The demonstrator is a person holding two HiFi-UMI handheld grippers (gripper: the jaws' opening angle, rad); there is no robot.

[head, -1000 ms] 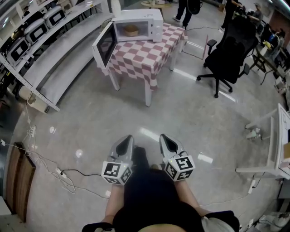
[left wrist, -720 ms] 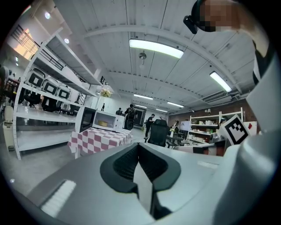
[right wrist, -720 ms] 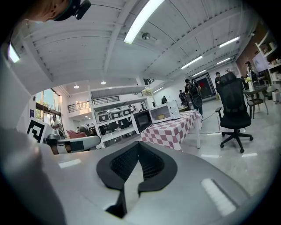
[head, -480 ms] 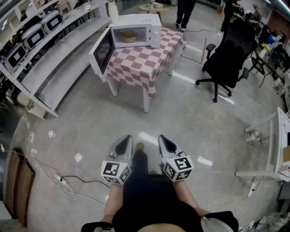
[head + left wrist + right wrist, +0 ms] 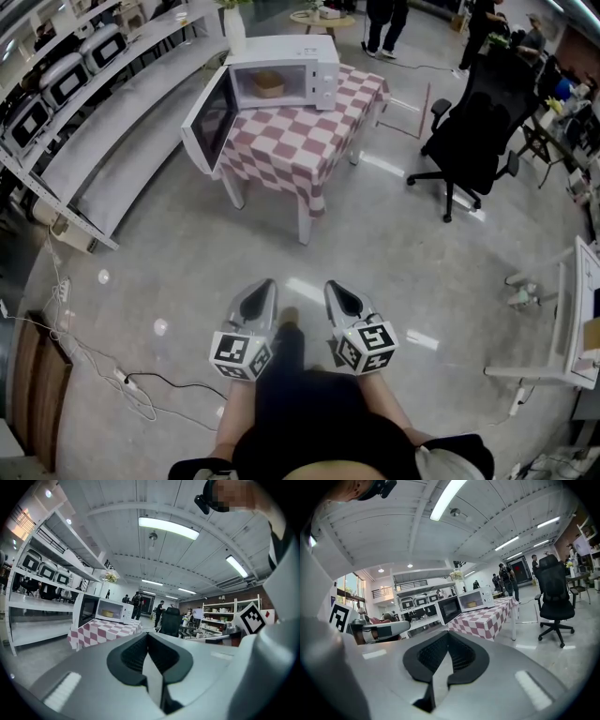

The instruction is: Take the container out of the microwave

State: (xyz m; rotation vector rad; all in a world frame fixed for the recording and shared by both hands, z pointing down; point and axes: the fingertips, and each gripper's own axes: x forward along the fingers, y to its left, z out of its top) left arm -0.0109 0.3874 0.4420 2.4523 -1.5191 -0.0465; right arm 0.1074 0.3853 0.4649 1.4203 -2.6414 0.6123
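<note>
Both grippers hang low in front of the person, side by side and apart. The left gripper (image 5: 264, 288) has its fingers pressed together with nothing between them, and the right gripper (image 5: 336, 288) is closed and empty too. The tips of both point slightly towards each other across bare floor (image 5: 375, 234). Well ahead of the fingertips stands a table (image 5: 281, 141) under a red-and-white checked cloth, with a white microwave (image 5: 323, 56) at its far end. The door (image 5: 210, 117) swings out wide on the left, past the table edge. The container (image 5: 269, 84), tan and low, sits inside the open microwave, far from either pair of fingers. A black chair (image 5: 473, 127) stands ahead and well to the right of the right fingers. Long shelves (image 5: 112, 103) run ahead and to the left of the left fingers.
</note>
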